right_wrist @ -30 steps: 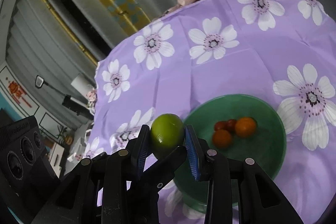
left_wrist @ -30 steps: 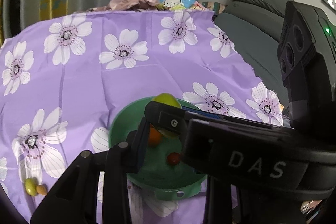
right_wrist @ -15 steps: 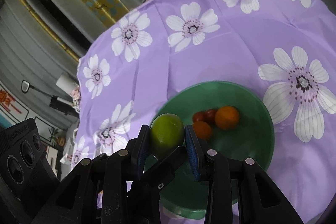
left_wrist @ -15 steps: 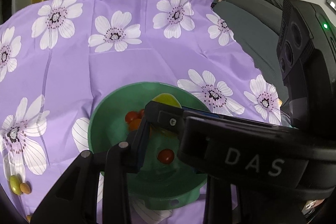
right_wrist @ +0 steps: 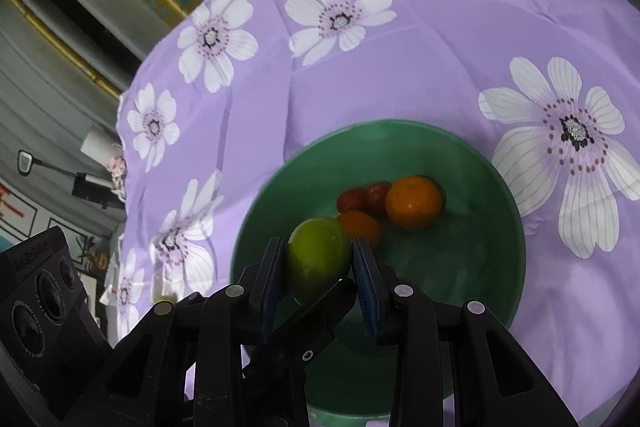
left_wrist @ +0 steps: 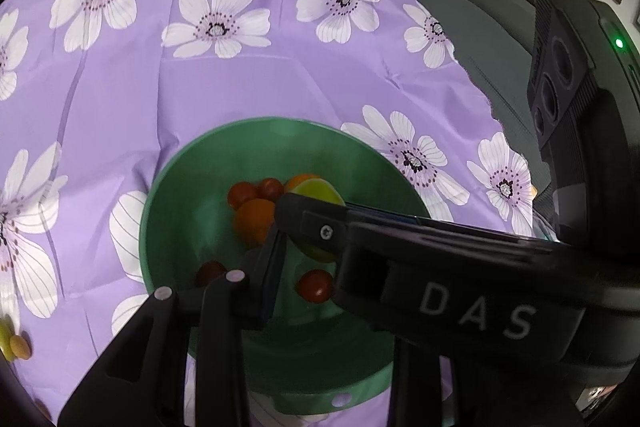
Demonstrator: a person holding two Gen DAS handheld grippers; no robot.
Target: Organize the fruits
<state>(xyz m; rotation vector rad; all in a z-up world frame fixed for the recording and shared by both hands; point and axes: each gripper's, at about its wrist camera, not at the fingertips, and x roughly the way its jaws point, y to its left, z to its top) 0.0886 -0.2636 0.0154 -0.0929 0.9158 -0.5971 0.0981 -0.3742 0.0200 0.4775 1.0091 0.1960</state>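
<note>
Clearly, the right gripper [right_wrist: 320, 263] clamps a round green lime [right_wrist: 318, 257] between its blue-padded fingers [right_wrist: 365, 279], holding it above the near inner part of a green plastic bowl [right_wrist: 500, 239]. Inside that bowl lie two orange mandarins [right_wrist: 414, 202] and small red cherry tomatoes [right_wrist: 364, 198]. The bowl sits on a purple tablecloth with white flowers [right_wrist: 400, 75]. The left gripper [left_wrist: 308, 259] hovers over the same bowl [left_wrist: 168, 219]; the right gripper's arm hides one finger, so whether its narrow jaws hold anything I cannot tell.
</note>
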